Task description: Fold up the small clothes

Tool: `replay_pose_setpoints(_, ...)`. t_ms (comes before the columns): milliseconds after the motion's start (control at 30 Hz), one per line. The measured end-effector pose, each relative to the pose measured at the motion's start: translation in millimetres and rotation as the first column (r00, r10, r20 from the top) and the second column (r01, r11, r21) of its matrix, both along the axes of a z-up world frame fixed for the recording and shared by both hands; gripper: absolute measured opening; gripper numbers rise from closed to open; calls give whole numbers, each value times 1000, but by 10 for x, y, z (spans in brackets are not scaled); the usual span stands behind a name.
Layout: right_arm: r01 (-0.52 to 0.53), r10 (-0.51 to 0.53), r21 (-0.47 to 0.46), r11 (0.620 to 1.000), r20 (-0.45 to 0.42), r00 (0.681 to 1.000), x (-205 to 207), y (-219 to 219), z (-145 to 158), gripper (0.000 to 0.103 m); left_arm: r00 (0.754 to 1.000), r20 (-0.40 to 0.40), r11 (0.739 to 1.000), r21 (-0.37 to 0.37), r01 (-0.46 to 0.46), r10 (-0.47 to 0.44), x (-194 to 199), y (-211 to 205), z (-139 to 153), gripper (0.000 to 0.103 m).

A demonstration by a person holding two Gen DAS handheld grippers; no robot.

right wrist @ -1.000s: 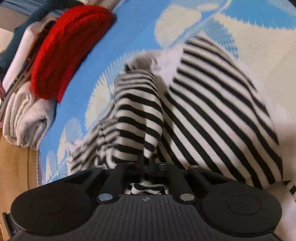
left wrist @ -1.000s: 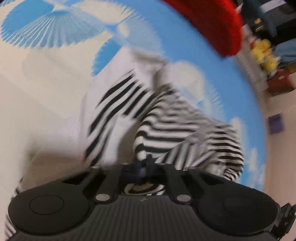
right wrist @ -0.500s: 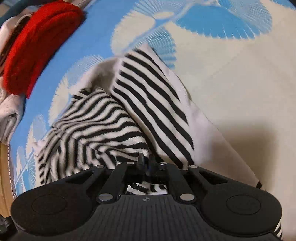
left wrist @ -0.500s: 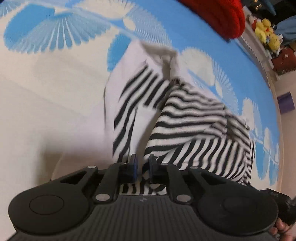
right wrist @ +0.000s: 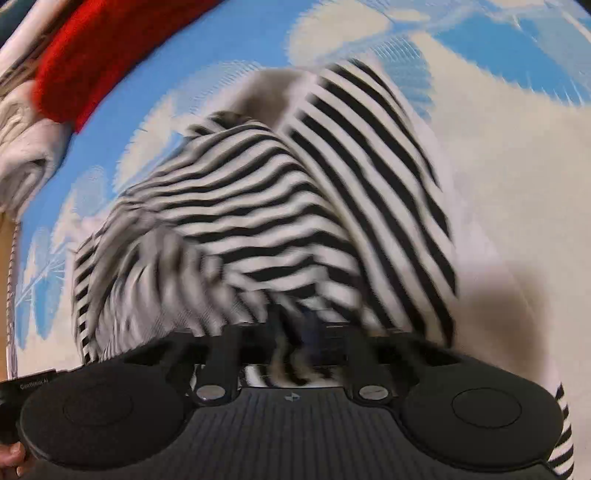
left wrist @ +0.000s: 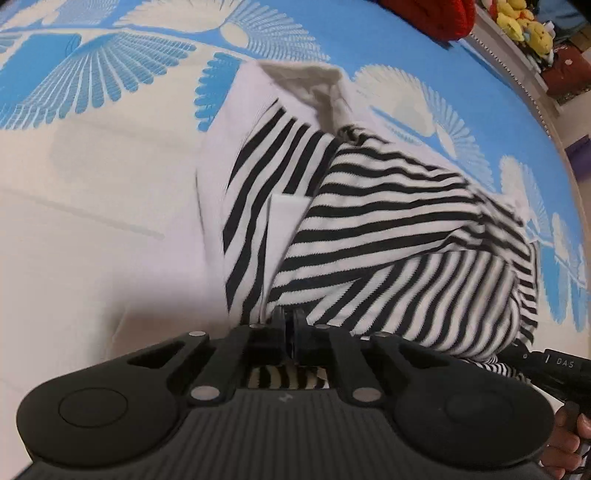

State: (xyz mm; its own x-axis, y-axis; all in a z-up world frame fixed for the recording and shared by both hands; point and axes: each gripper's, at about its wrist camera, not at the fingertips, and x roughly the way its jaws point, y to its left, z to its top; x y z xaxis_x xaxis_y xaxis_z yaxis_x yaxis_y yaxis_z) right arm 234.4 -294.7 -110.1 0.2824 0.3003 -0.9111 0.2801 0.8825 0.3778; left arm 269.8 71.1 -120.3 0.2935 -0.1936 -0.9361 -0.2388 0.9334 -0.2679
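A small black-and-white striped garment [left wrist: 388,236] with white trim lies bunched on a blue-and-cream patterned cloth surface [left wrist: 92,158]. It also fills the right wrist view [right wrist: 258,221], blurred by motion. My left gripper [left wrist: 290,321] is shut on the garment's near edge, with striped fabric showing behind the fingers. My right gripper [right wrist: 295,332] is shut on another part of the near edge, and fabric hangs between its fingers. The right gripper's body shows at the lower right of the left wrist view [left wrist: 554,369].
A red knitted item [right wrist: 110,55] and a folded pale towel [right wrist: 26,158] lie at the far left of the surface. Yellow plush toys [left wrist: 524,26] sit on a shelf beyond the surface's edge.
Both grippers have pulled the striped garment toward me and lower onto the surface. The left jaws, slightly apart half a second ago, are closed on fabric. The right view is blurred by motion.
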Motion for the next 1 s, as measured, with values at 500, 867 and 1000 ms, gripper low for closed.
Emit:
replay_pose_setpoints(500,-13,11,41,999,49,999,-41,86,156,29,993,24,993,-7,119,-119,-99,-246,104,16)
replay_pose_setpoints(867,101,-102,22,995,45,994,-113,-64,370,30,988,79,989,66,130,-135,-219,-320,373,16)
replay_pose_setpoints(1000,112,-116,27,993,227,967,-246,-94,976,30,963,235,992,45,121,-128,-432,-349,761,18)
